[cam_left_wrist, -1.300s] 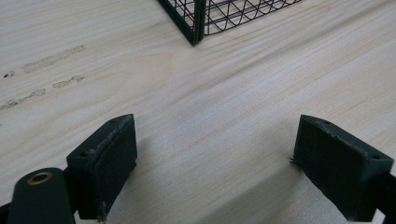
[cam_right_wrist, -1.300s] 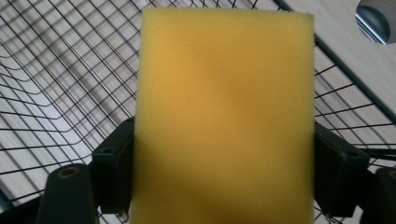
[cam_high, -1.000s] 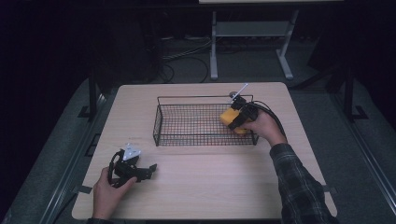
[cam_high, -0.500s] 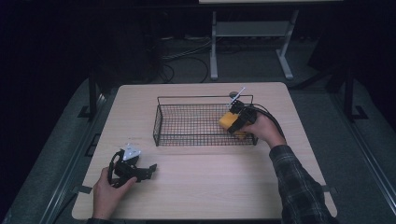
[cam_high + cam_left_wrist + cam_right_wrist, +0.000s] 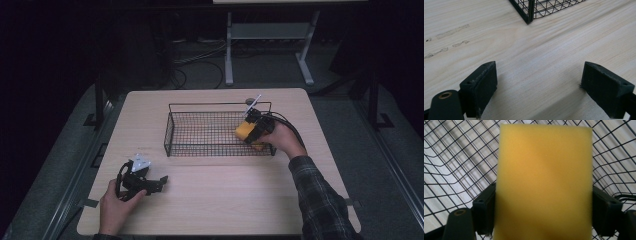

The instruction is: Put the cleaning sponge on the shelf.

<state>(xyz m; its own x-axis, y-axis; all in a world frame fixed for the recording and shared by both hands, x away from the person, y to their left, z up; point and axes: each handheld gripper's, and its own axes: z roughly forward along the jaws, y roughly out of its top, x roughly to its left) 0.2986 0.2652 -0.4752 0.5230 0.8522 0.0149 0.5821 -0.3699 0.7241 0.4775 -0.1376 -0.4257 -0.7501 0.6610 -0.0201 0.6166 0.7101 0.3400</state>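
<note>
Yellow sponge (image 5: 544, 182) clamped between the two black jaws of the right gripper (image 5: 252, 131), inside the right end of the wire basket (image 5: 172, 131) — lower edge cut off at the frame's bottom in the right gripper view, surface blurred by nearness. Basket mesh behind it partly hidden. Left gripper (image 5: 539, 85) near the table's (image 5: 210, 200) front left, jaws wide apart with nothing but bare wood between — basket corner just visible ahead, cropped at the top.
</note>
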